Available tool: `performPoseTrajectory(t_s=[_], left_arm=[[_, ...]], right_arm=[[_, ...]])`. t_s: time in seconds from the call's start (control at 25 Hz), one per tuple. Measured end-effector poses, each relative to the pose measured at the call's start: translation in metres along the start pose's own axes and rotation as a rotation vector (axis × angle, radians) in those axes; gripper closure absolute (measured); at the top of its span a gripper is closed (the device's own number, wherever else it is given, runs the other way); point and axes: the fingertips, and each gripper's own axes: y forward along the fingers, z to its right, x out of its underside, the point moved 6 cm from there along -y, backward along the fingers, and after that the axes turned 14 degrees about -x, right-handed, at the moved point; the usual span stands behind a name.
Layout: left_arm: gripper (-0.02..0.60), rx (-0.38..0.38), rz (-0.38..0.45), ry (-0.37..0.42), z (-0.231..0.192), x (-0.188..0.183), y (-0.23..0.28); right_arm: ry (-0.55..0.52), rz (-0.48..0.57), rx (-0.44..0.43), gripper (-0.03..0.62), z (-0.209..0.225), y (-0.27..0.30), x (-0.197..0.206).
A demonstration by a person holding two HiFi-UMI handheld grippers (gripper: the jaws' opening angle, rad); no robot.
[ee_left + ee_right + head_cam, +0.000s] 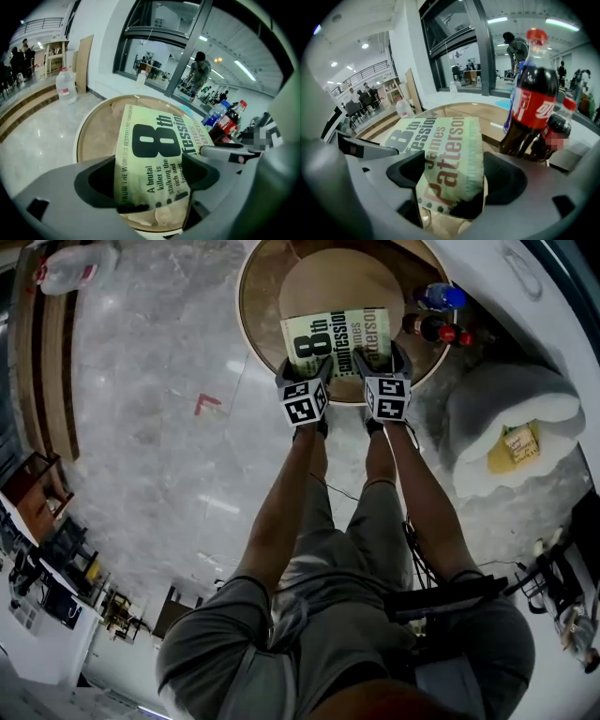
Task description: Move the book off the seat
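Head view: 1 book (342,338), a paperback with "8th Confession" on the cover, lies over the near side of 1 round wooden seat (258,306), so the task's thing is not off it yet. 2 grippers meet its near edge, the left gripper (306,369) at the near-left corner and the right gripper (382,364) at the near-right corner. Beside the seat stand 3 bottles: 1 blue-capped bottle (439,296) and 2 red-capped cola bottles (424,327) (459,335). 1 big water jug (70,268) sits well apart by the steps. Left gripper view: the book (154,140) fills the gap and both jaws press against it, so it reads as gripped. The near end looks raised over the seat (93,136). Right gripper view: the jaws are likewise closed on the book (440,140), which bends down between them, with the tall cola bottle (529,103) close on the right. Step in hand: grasp made, lift-off starting. The next move calls for both grippers rising together, carrying the book level and clear of the rim, kept away from the bottles.
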Motion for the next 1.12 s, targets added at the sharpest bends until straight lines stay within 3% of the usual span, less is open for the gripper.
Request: performPoseTrajectory(t_s=[0.12, 0.2, 0.44, 0.76, 0.92, 1.12], left_arm=[[0.156, -0.004, -0.098, -0.020, -0.003, 0.024, 0.022], [0.156, 0.002, -0.100, -0.008, -0.003, 0.032, 0.029], [0.156, -0.075, 0.021, 0.027, -0.019, 0.013, 0.004], [0.158, -0.031, 0.105, 0.106, -0.003, -0.011, -0.009], [0.158, -0.028, 0.179, 0.129, 0.004, -0.037, -0.029], [0.158, -0.053, 0.360, 0.139, 0.013, -0.102, -0.076]], right_arm=[[0.025, -0.084, -0.004, 0.218, 0.008, 0.017, 0.025], [0.051, -0.107, -0.008, 0.218, 0.012, 0.020, 0.034], [-0.086, -0.086, -0.002, 0.220, -0.004, 0.007, 0.029], [-0.137, -0.005, -0.020, 0.220, -0.026, -0.007, -0.003], [-0.160, 0.057, -0.040, 0.220, -0.042, -0.014, -0.036], [-0.208, 0.185, -0.042, 0.220, -0.064, -0.037, -0.107]])
